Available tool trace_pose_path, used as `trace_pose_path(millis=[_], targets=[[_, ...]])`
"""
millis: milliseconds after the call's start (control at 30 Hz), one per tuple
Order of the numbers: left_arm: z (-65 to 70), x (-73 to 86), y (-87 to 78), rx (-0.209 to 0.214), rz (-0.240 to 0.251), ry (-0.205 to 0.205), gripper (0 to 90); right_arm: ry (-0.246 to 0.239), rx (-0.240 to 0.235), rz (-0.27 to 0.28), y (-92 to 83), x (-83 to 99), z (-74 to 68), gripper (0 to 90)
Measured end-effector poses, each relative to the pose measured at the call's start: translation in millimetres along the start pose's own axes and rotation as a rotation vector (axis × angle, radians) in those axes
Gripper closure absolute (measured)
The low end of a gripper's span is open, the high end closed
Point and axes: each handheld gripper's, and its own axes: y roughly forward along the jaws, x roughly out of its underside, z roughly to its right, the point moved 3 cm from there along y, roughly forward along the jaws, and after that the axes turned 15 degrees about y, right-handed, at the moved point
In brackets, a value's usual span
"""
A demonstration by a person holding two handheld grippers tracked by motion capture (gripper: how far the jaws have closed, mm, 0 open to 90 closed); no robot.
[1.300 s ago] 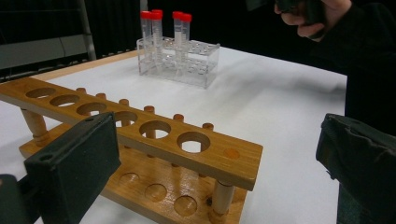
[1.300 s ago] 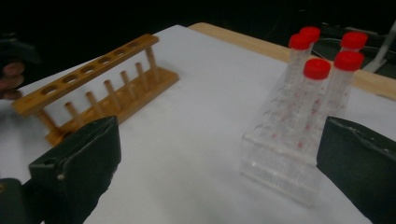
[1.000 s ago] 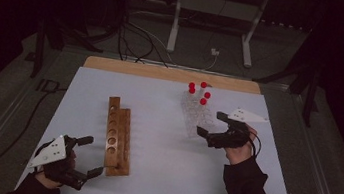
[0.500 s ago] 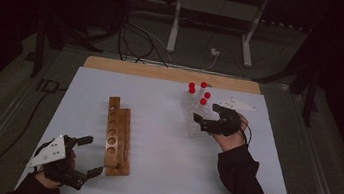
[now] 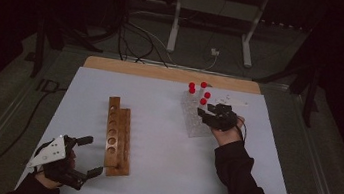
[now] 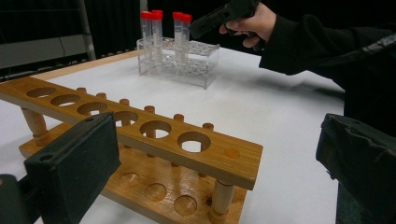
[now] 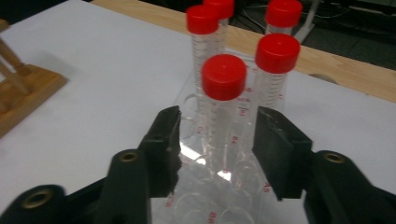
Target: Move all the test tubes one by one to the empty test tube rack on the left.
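— On the white table [image 5: 159,176], where is the right gripper [image 7: 215,140]?

— It is held at the clear rack [image 5: 194,116]. Its jaws have just been closing round the nearest red-capped tube [image 7: 223,107], but a gap is seen on each side.

— And the left gripper [image 5: 85,158]?

— It is kept wide apart beside the wooden rack [image 5: 117,135], with nothing held.

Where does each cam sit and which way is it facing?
High view: above the table's near side, looking forward and down at the white table; both forearms enter from below.
Left gripper view: on the left claw, facing the wooden six-hole rack; own jaws stand wide apart.
Right gripper view: on the right claw, jaws flanking a red-capped clear tube.
Shared: clear plastic rack, in all three.
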Motion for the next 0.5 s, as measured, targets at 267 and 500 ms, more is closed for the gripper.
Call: trace_pose_path(millis=[267,500], targets=[[-0.2,0.2,-0.2,0.002,0.000,-0.001,0.4,0.003,0.003,-0.013,10.8,1.4,0.7,65.6],[0.4,0.0,-0.1,0.004,-0.002,0.001,0.4,0.005,0.024,-0.016,18.3,4.4,0.3,72.4]])
